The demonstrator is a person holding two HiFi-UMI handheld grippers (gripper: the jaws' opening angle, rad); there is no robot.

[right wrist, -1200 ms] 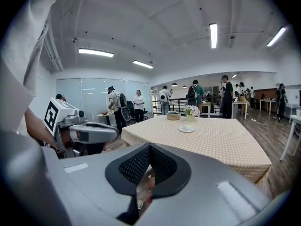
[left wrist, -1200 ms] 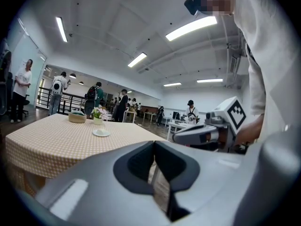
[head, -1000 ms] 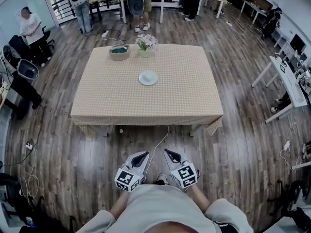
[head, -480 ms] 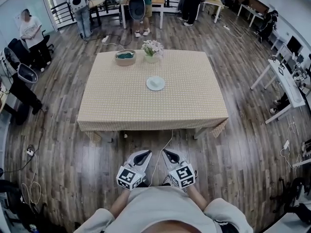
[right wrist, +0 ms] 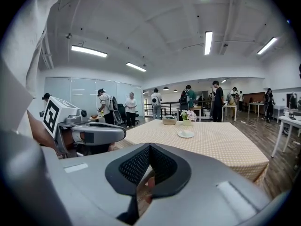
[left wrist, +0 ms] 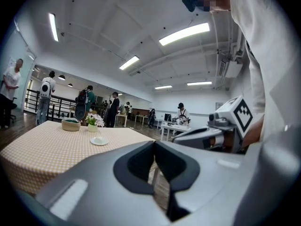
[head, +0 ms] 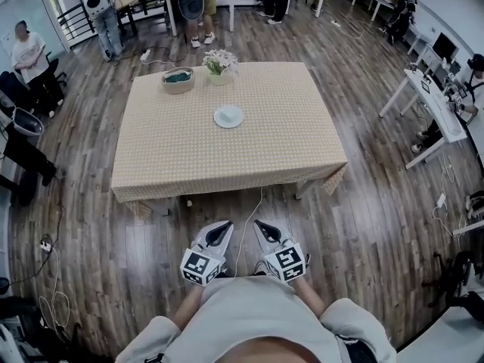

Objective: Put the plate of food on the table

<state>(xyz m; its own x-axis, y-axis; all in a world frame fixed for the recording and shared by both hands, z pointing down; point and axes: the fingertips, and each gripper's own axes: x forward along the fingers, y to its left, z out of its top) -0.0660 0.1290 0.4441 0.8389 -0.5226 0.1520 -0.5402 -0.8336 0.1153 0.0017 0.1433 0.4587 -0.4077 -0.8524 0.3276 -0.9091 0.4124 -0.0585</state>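
left tool (left wrist: 155, 147): jaws together, empty | plate (left wrist: 99, 141) on table (left wrist: 42, 149), well apart

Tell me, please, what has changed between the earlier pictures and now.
The left tool and the right tool both moved slightly forward, toward the table. Nothing was taken hold of or let go: both tools are shut and empty. The white plate, the basket and the flowers stayed in their places on the table.

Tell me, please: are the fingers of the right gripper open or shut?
Shut. In the right gripper view, the fingers of the right gripper meet at their tips, and they hold nothing.
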